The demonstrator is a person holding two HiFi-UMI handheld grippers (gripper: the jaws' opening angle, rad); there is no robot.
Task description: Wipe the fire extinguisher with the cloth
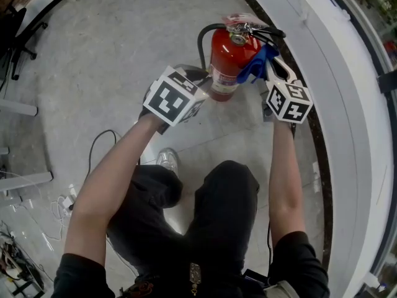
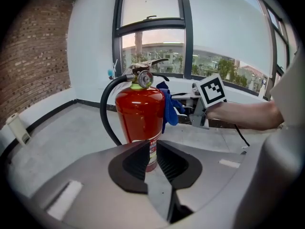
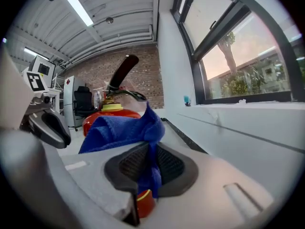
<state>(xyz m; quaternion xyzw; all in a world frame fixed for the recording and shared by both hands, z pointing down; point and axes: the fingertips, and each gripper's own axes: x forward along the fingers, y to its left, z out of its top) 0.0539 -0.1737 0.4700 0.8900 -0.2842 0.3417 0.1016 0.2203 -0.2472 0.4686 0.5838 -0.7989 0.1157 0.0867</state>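
A red fire extinguisher [image 1: 225,59] stands upright on the grey floor, with a black hose and a gauge at its top [image 2: 144,78]. My right gripper [image 1: 268,67] is shut on a blue cloth [image 1: 257,64], and the cloth lies against the extinguisher's upper right side. In the right gripper view the cloth [image 3: 125,128] bunches out of the pinched jaws of the gripper [image 3: 151,163], with the red body [image 3: 95,117] behind it. My left gripper [image 1: 201,82] is at the extinguisher's lower left. Its jaws [image 2: 151,156] stand a narrow gap apart with nothing between them, and the red body [image 2: 140,113] is just beyond.
A white curved ledge [image 1: 347,104] under tall windows [image 2: 152,27] runs close to the extinguisher's right. The person's legs and a shoe [image 1: 167,160] are below the grippers. Cables [image 1: 99,144] lie on the floor at left, and a chair [image 1: 25,30] stands far left.
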